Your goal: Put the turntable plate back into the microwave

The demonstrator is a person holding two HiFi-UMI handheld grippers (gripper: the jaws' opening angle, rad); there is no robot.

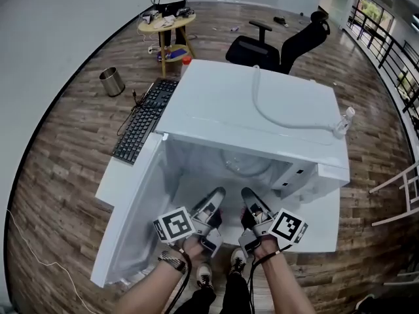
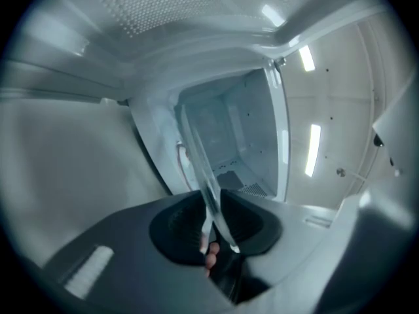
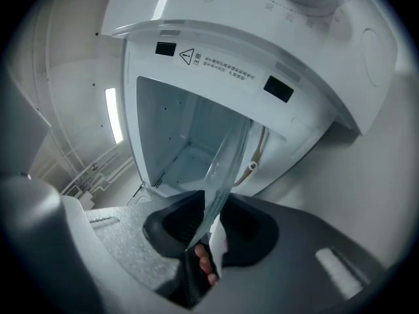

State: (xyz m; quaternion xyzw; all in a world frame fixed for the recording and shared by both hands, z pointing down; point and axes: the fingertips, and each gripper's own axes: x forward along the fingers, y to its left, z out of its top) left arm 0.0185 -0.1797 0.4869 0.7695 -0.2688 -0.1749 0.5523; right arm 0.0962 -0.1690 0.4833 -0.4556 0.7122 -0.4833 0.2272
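The clear glass turntable plate (image 1: pixel 245 164) is held edge-on between both grippers, reaching into the mouth of the white microwave (image 1: pixel 255 100). My left gripper (image 1: pixel 215 198) and right gripper (image 1: pixel 251 198) sit side by side just in front of the cavity. In the left gripper view, the left gripper (image 2: pixel 211 221) is shut on the plate (image 2: pixel 200 156), whose rim runs up toward the cavity (image 2: pixel 229 136). In the right gripper view, the right gripper (image 3: pixel 209 224) is likewise shut on the plate (image 3: pixel 229 156) before the open cavity (image 3: pixel 173 133).
The microwave door (image 1: pixel 131 201) hangs open on the left. A white hose (image 1: pixel 281 118) lies on the microwave's top. A black keyboard (image 1: pixel 144 120) lies beside it on the left. Farther off stand a black office chair (image 1: pixel 281 44), a metal bin (image 1: pixel 112 82) and a small round table (image 1: pixel 167 25).
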